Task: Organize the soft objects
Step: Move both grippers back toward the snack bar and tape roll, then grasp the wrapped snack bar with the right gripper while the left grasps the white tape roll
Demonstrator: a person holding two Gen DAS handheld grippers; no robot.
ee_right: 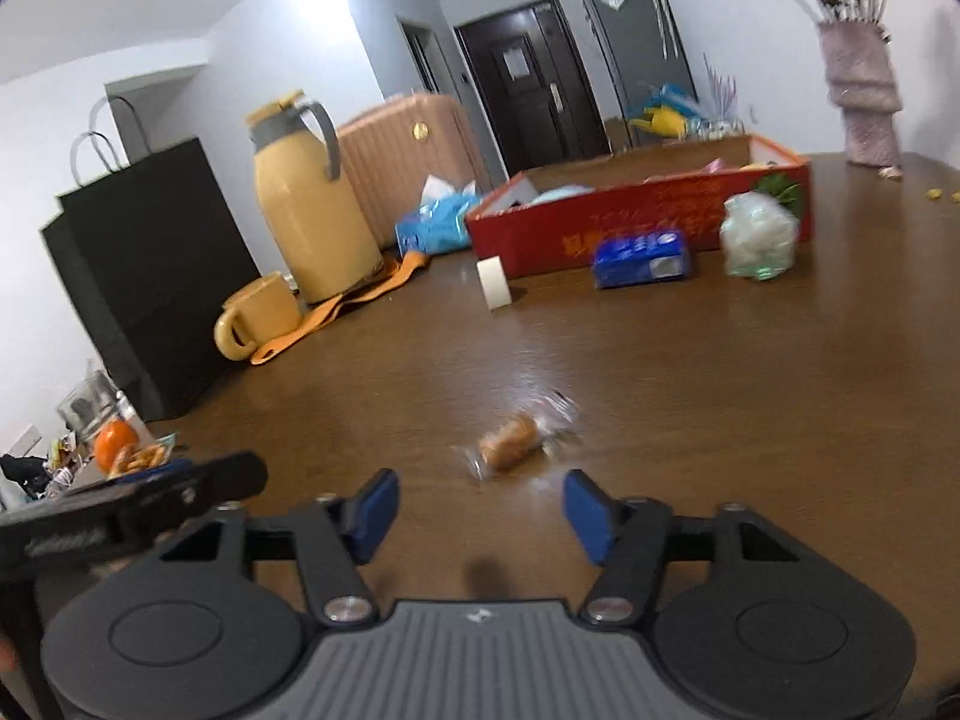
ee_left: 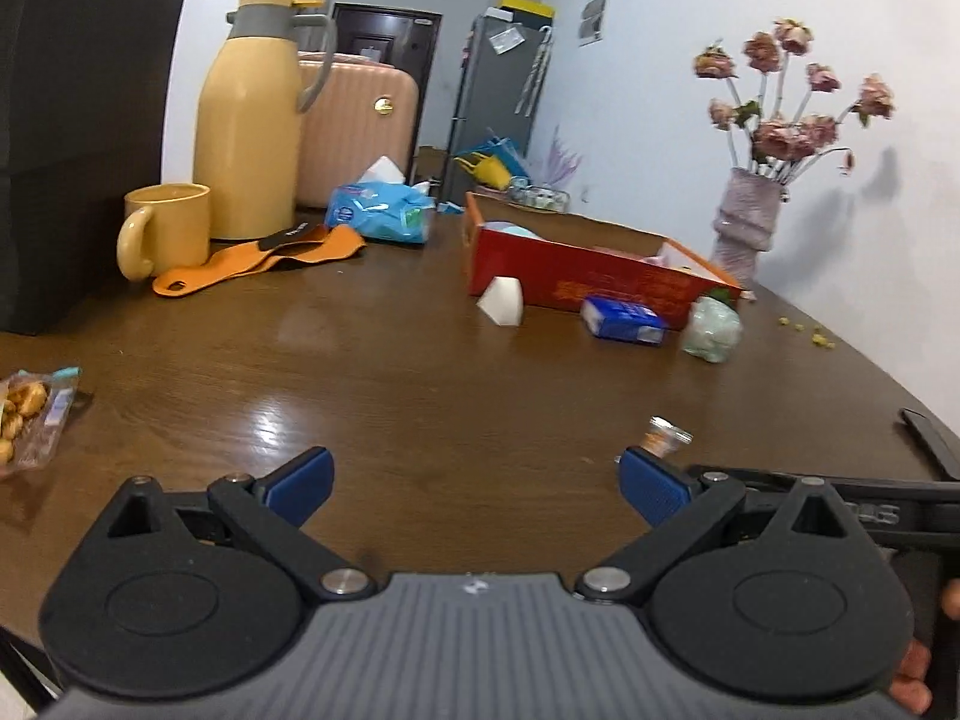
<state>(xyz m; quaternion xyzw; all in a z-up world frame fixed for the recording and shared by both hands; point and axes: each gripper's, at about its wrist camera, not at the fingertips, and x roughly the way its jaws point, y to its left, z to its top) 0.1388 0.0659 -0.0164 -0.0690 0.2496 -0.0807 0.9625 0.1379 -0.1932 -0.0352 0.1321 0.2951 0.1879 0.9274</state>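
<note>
A red cardboard box [ee_left: 576, 285] [ee_right: 636, 216] stands on the brown table, with soft items inside. In front of it lie a white wedge sponge [ee_left: 503, 300] [ee_right: 494, 282], a blue tissue pack [ee_left: 624, 317] [ee_right: 642, 258] and a pale green bagged bundle [ee_left: 713, 329] [ee_right: 759, 234]. A small wrapped bread roll [ee_right: 510, 441] lies just ahead of my open, empty right gripper [ee_right: 480, 516]; it also peeks out in the left wrist view [ee_left: 663, 435]. My left gripper [ee_left: 474, 486] is open and empty over bare table.
A yellow thermos [ee_left: 249, 120], yellow mug [ee_left: 162, 231], orange strap [ee_left: 258, 261], blue wet-wipes pack [ee_left: 381, 213] and black paper bag [ee_left: 72, 138] stand at the left. A snack bag [ee_left: 30, 414] lies at the left edge. A flower vase [ee_left: 747, 216] stands far right.
</note>
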